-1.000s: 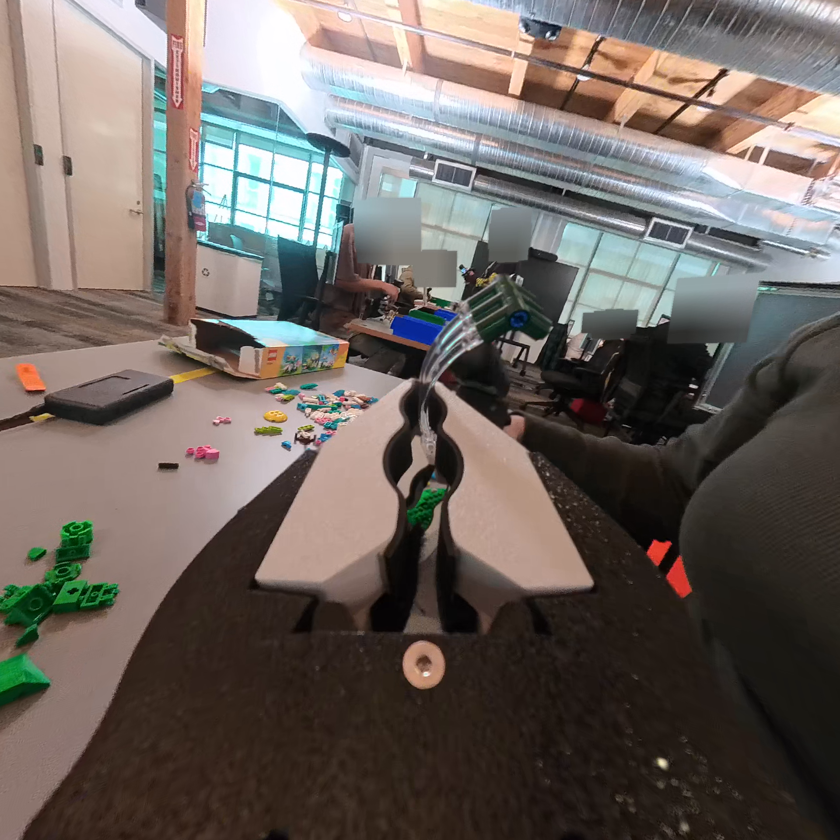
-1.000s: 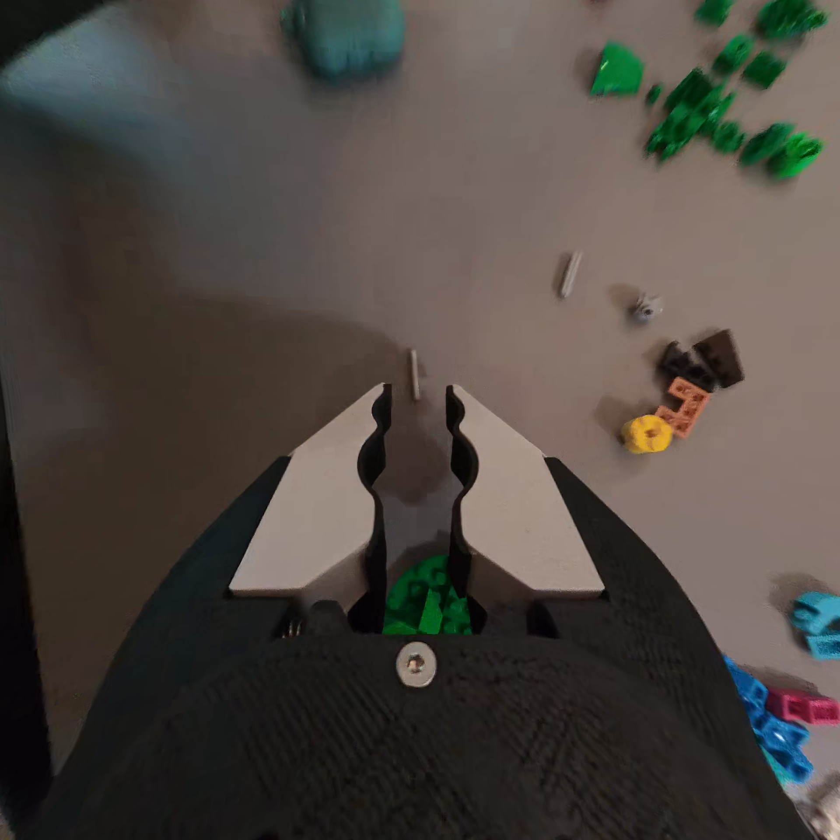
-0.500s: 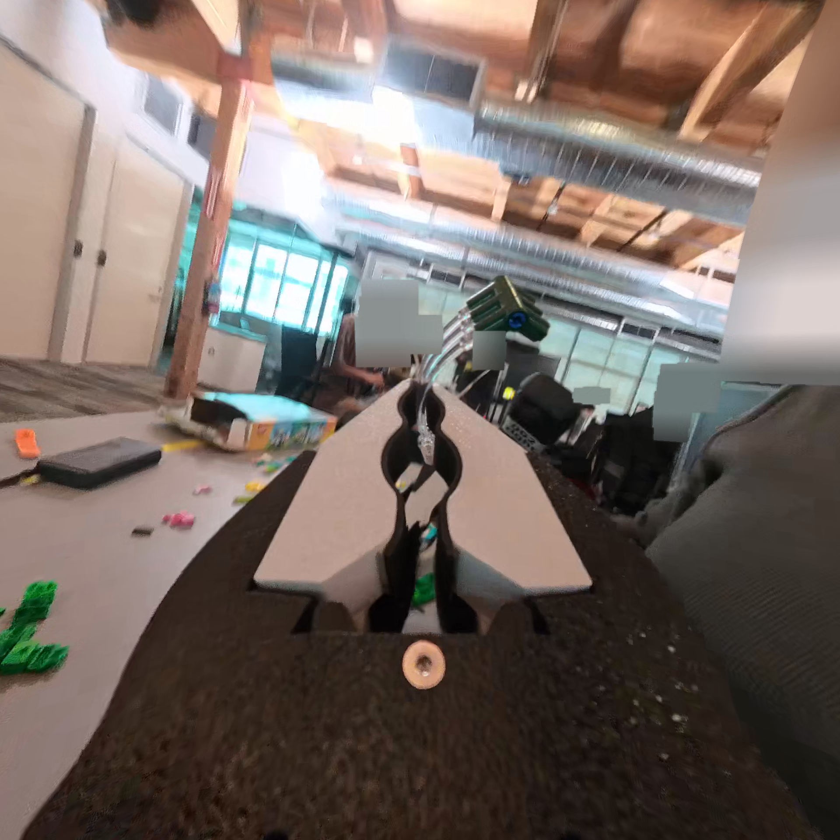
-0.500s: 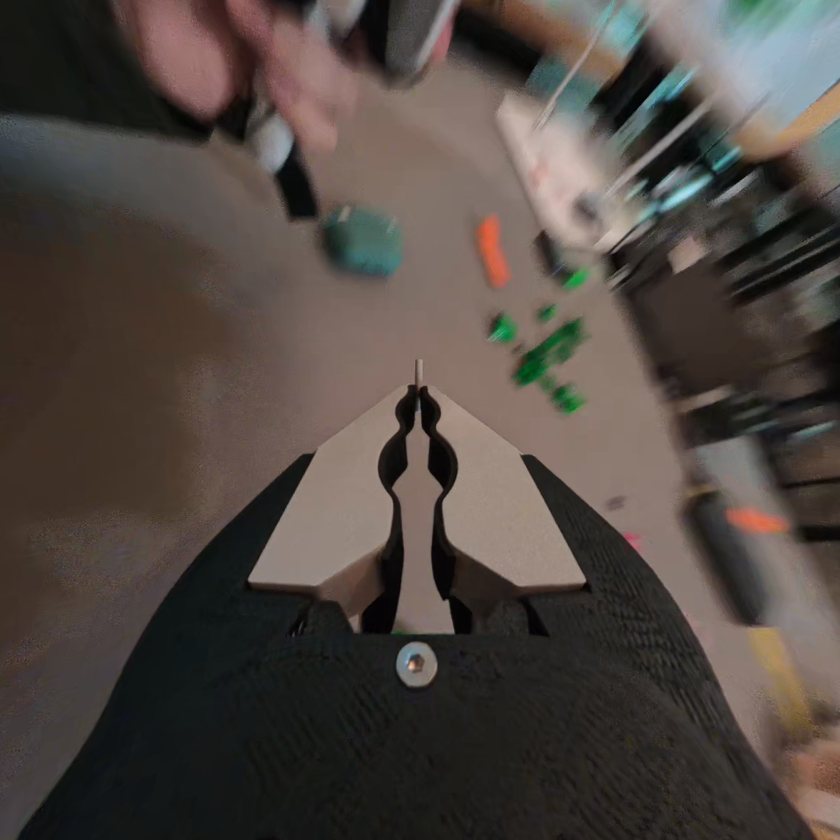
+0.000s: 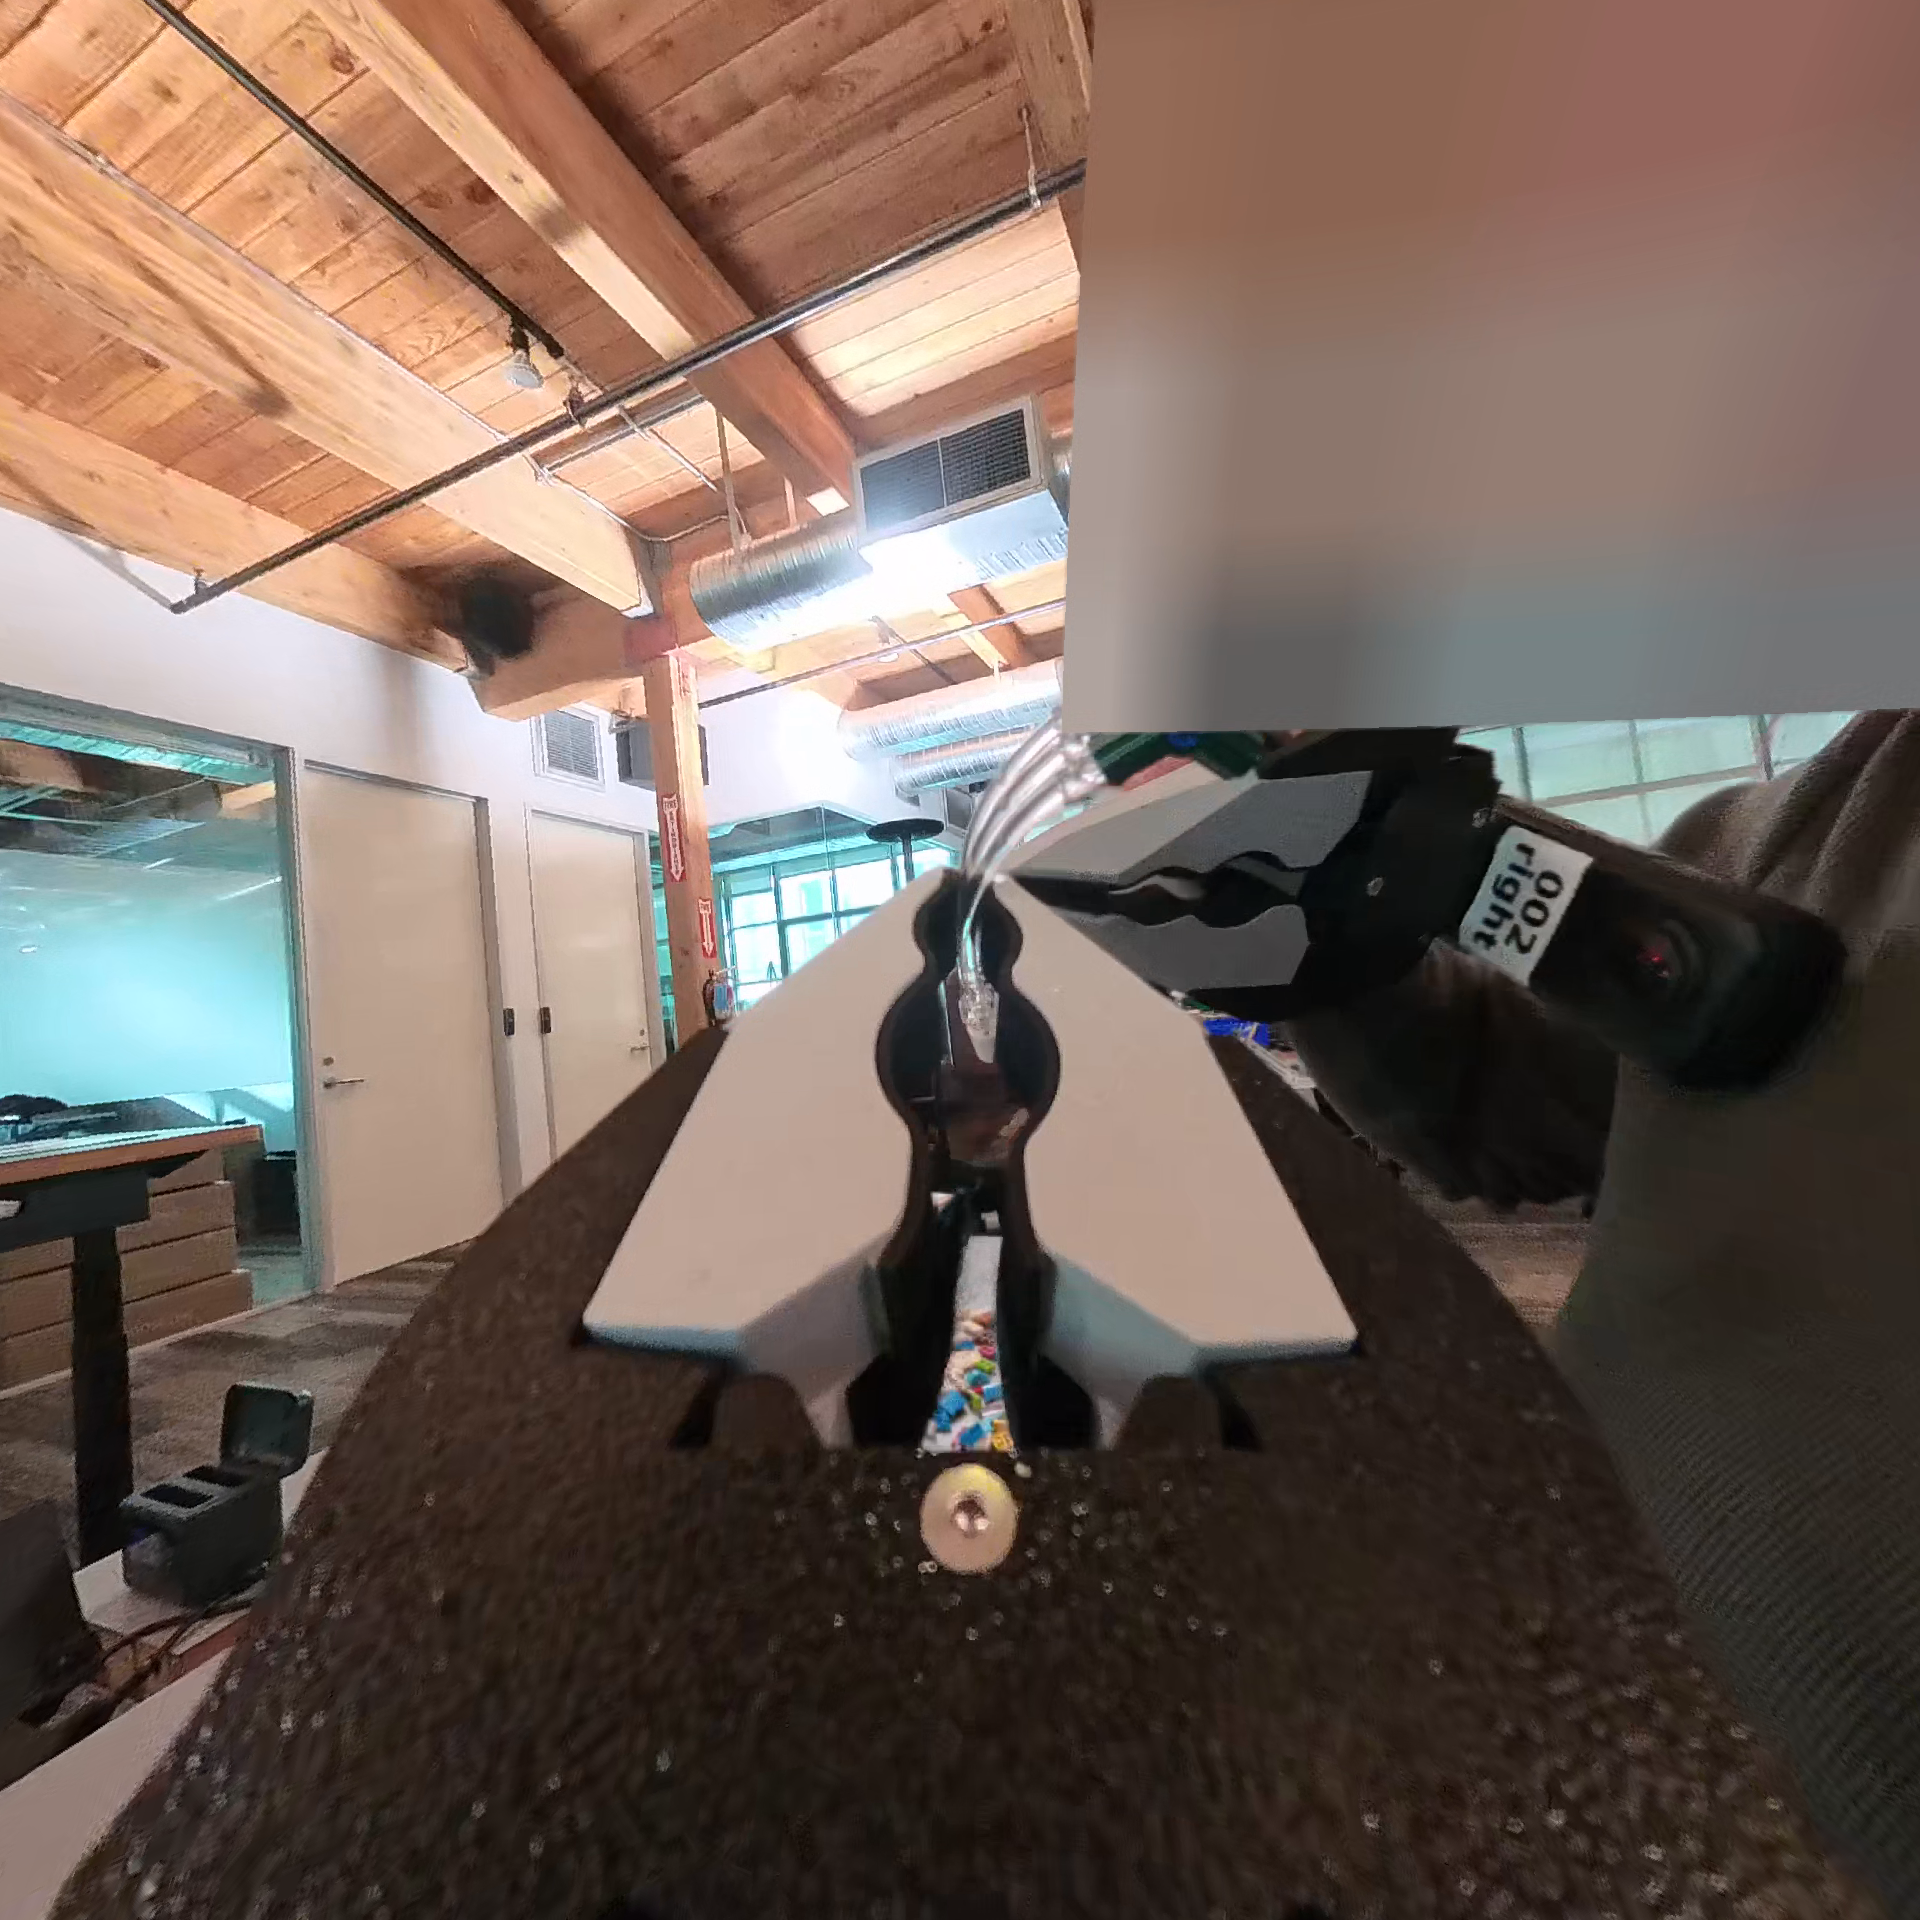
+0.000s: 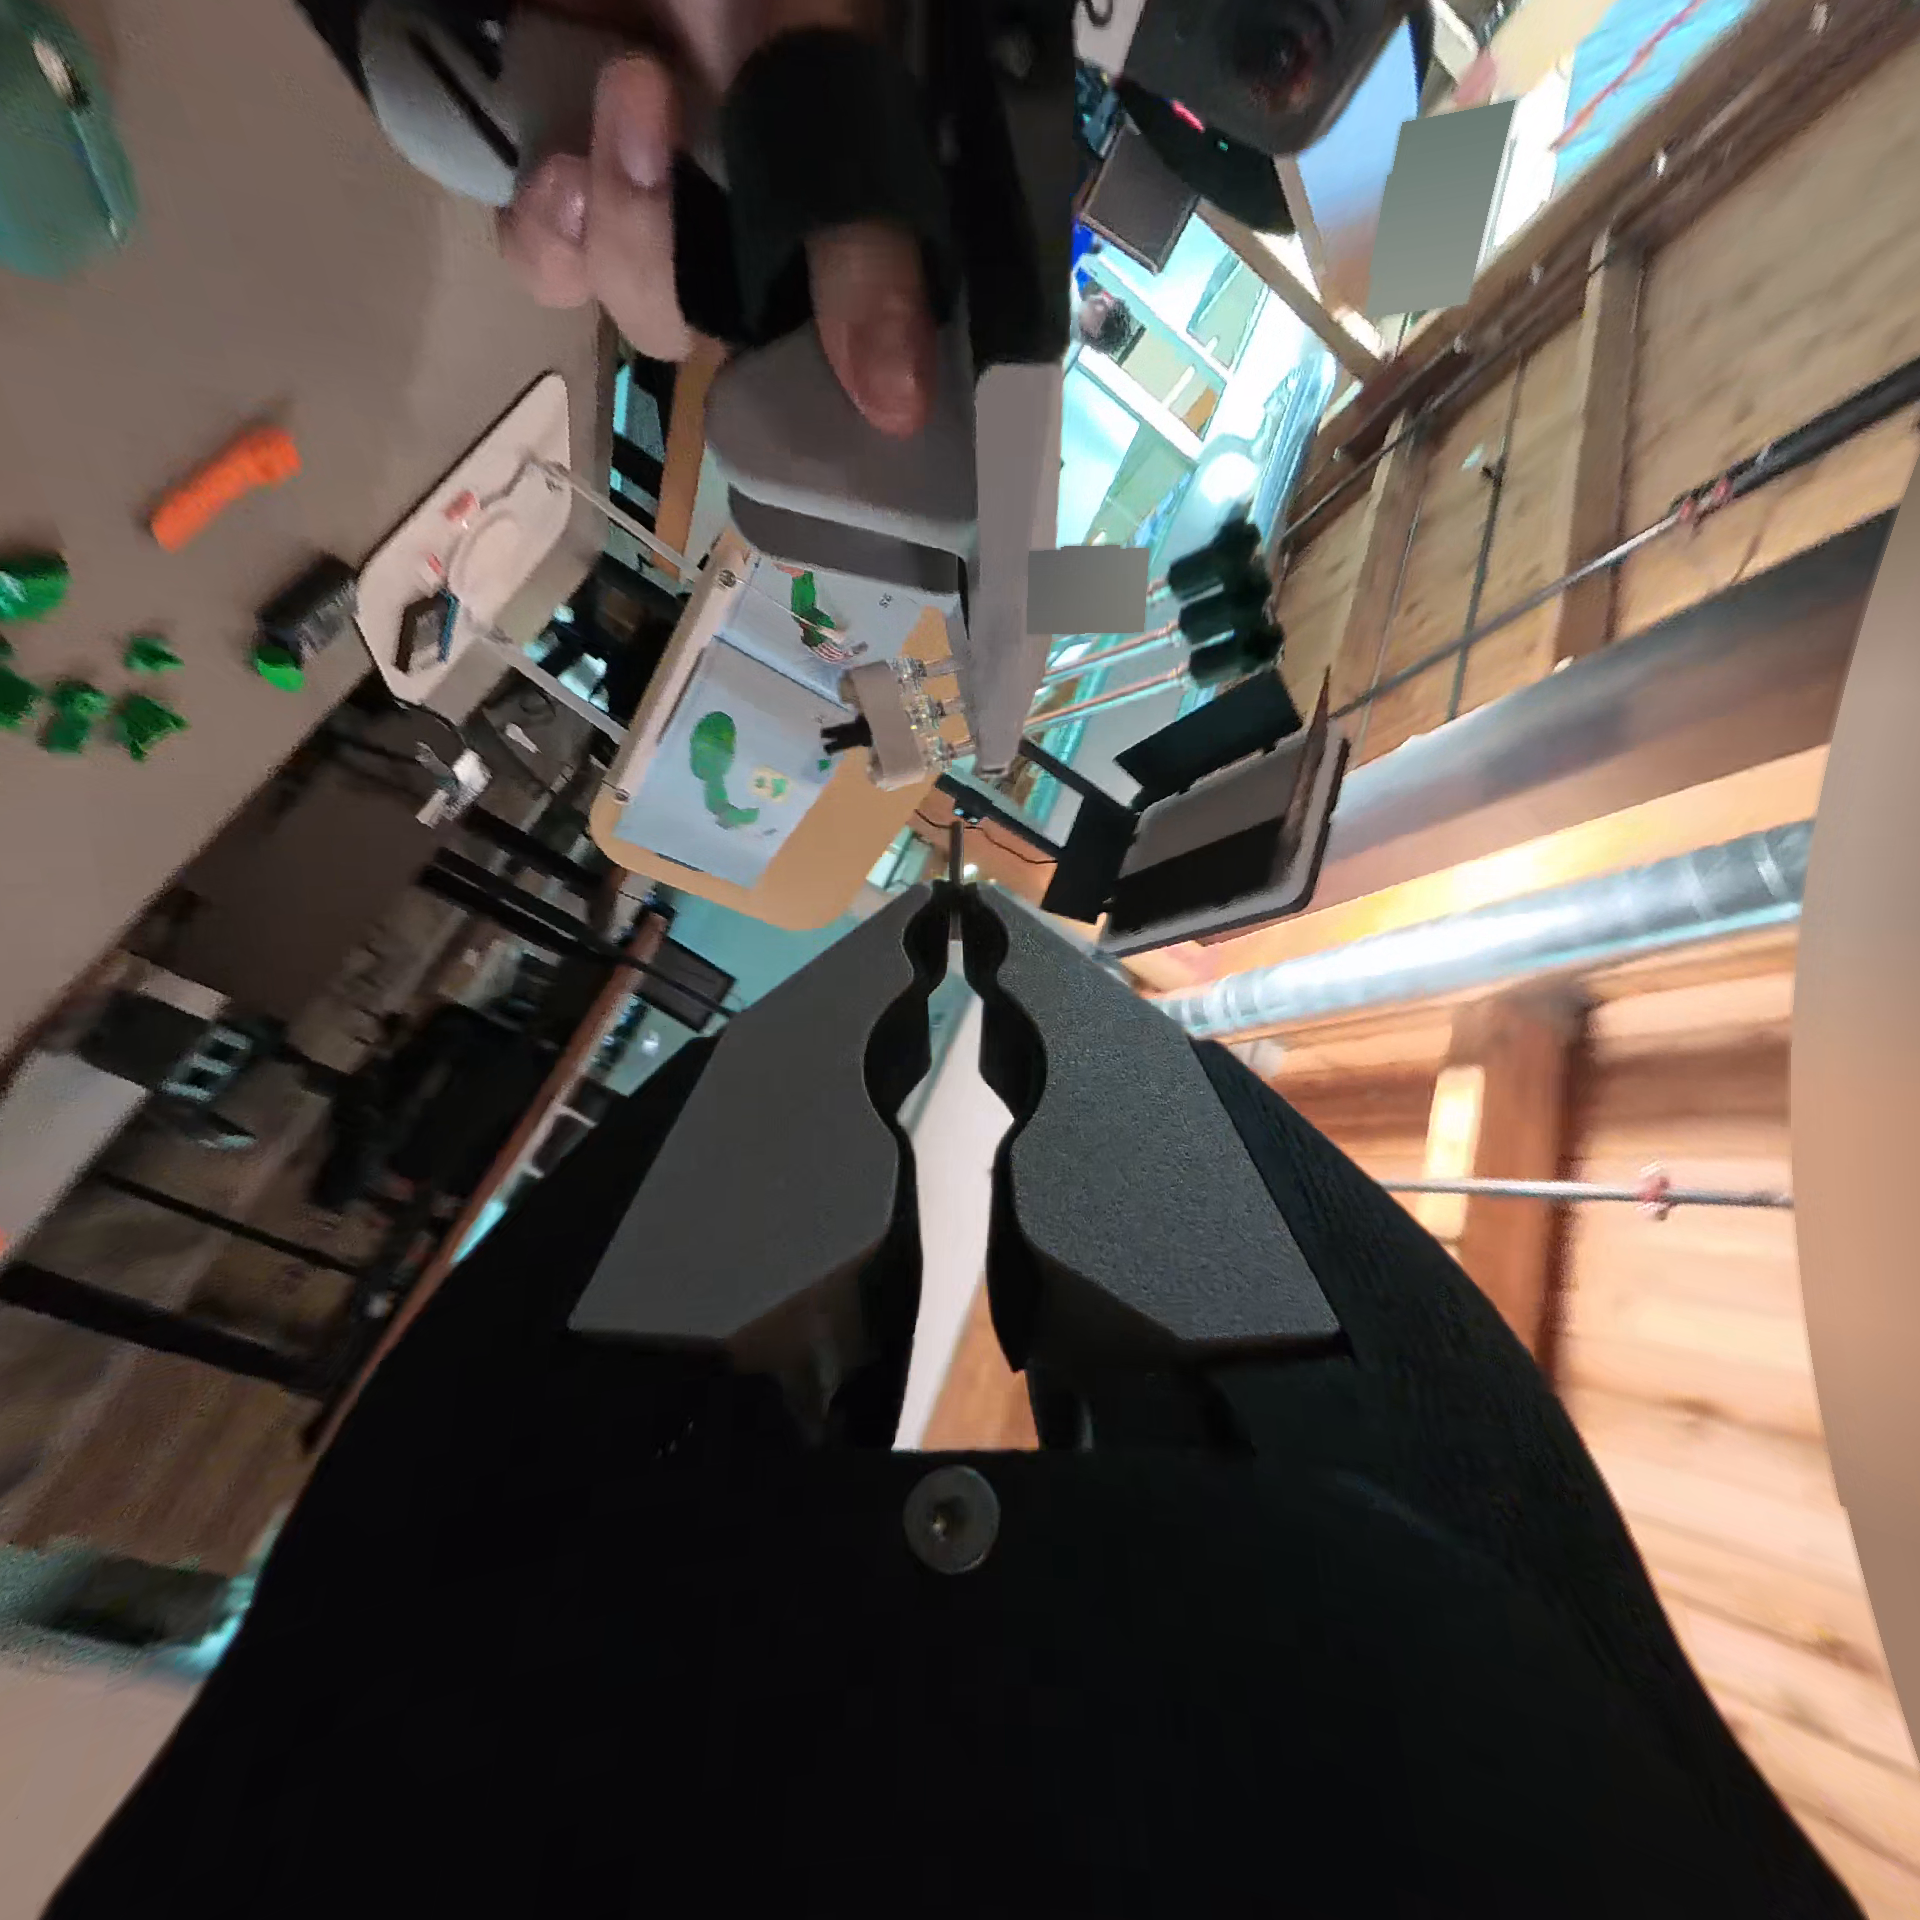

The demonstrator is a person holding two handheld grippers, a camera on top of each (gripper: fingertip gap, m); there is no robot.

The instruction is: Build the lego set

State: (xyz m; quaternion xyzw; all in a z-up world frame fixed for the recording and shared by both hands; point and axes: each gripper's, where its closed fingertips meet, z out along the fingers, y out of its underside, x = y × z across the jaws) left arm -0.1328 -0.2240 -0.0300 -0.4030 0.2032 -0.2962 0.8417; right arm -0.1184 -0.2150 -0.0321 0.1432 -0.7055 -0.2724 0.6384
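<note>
A clear curved piece is clamped in the left gripper, held in the air. A thin grey rod is pinched by the jaws of the right gripper, tip just beside the piece. Green bricks lie on the surface.

Both grippers raised — jaws pinched

left hand-held gripper tip: right hand-held gripper crowds it from the right, nearly touching | left of the tips: open air | table: green bricks and orange piece scattered, bare between
</note>
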